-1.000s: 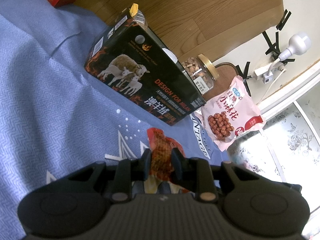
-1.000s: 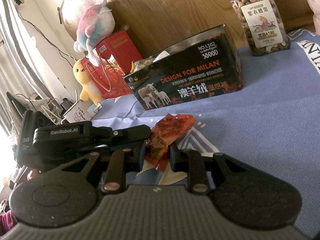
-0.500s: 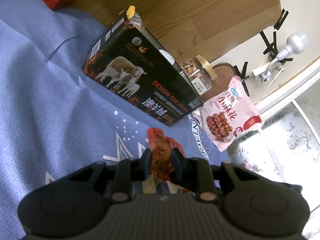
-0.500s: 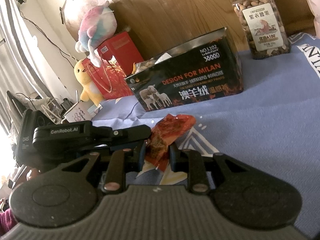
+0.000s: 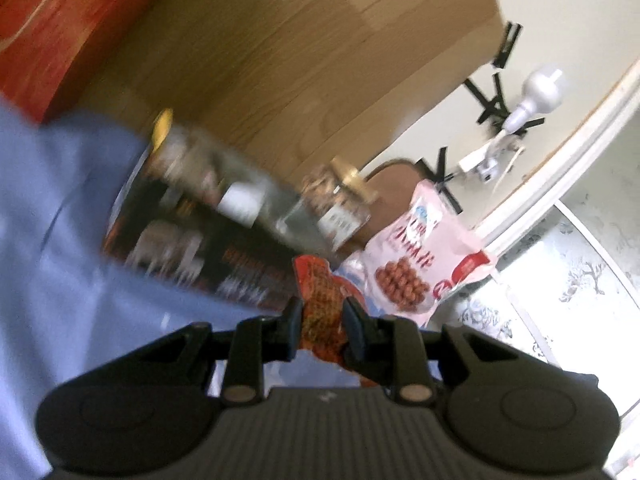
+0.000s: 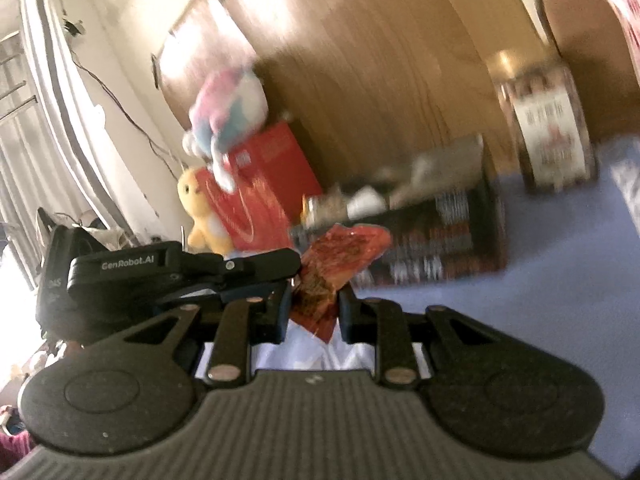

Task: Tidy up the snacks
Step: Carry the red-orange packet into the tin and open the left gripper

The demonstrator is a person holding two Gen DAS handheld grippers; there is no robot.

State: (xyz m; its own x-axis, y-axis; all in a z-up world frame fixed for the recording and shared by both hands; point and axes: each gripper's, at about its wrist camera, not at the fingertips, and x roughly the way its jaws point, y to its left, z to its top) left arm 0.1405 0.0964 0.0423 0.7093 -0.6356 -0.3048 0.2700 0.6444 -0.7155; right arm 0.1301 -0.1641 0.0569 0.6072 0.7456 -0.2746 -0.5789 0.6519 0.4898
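While both black two-finger grippers meet over the blue patterned bedcover [image 6: 560, 280], a small red crinkled snack packet [image 5: 320, 304] sits pinched between them, raised off the cloth. Clamped narrowly on the packet's near end, the left gripper [image 5: 321, 316] lets it stick forward. Beside it, the right gripper [image 6: 313, 308] grips the same packet. Beyond stands a blurred black printed cardboard box [image 6: 440, 248] near the wooden headboard [image 5: 300, 60].
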